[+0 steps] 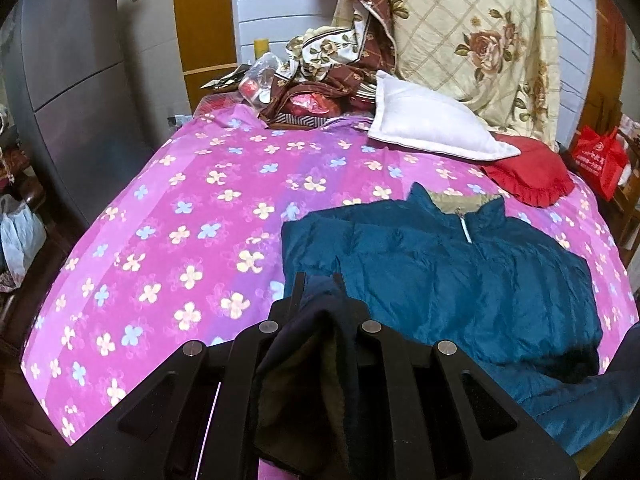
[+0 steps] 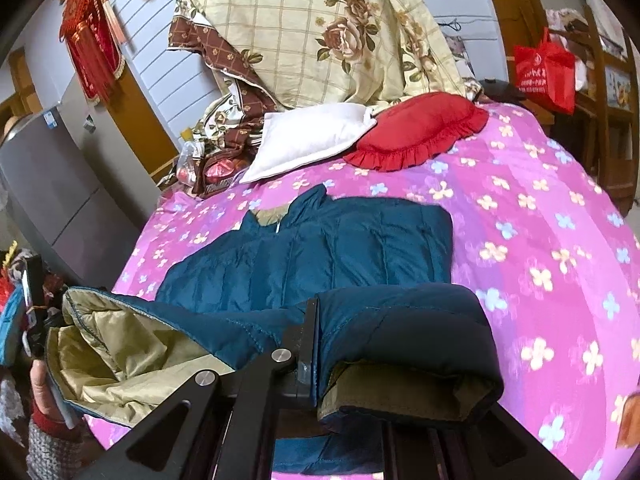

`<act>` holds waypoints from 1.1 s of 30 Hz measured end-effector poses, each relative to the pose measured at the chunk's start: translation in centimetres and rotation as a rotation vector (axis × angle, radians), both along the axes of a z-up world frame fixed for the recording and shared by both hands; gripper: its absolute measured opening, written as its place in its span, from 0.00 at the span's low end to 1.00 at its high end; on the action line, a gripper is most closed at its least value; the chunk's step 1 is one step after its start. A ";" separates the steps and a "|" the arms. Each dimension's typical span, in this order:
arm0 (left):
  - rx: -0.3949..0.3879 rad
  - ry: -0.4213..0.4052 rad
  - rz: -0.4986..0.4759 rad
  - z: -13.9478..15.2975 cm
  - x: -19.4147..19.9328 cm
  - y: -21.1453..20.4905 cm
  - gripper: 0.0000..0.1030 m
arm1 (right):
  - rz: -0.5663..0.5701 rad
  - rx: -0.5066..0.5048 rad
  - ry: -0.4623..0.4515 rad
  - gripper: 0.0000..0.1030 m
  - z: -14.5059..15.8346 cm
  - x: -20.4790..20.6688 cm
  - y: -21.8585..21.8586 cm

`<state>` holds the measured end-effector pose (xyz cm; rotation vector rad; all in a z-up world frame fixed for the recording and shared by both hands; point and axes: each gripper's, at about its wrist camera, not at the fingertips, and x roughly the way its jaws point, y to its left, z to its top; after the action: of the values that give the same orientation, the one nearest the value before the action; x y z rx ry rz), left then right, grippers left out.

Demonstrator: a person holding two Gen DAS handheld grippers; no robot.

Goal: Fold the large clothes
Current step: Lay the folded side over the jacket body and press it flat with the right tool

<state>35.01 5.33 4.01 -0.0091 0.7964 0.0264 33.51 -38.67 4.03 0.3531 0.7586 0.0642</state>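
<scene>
Gripping the hem of the teal jacket, both tongs clenched on fabric — left gripper & right gripper at near edge; jacket lies on pink bedspread, long axis running away toward collar, so fold goes fwd.

bed: pink flowered sheet | wall: white panelled wall behind, wooden door frame | left: grey fridge | right: wooden shelf, red bag | decor: red hanging ornament
</scene>
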 end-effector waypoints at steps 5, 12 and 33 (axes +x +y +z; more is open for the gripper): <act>0.030 0.006 0.034 0.0 2.3 0.1 0.09 | -0.002 -0.035 0.004 0.07 0.4 2.9 0.5; 0.097 0.007 0.063 -0.5 5.2 -0.4 0.09 | -0.013 -0.032 0.029 0.07 -0.2 6.2 0.3; 0.164 0.108 0.132 -7.3 13.7 -1.6 0.09 | -0.084 0.127 0.184 0.07 -8.2 16.1 -2.6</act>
<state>48.67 3.73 -3.29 0.0956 0.8991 0.2183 49.60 -41.26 -4.12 0.5168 0.9234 0.0003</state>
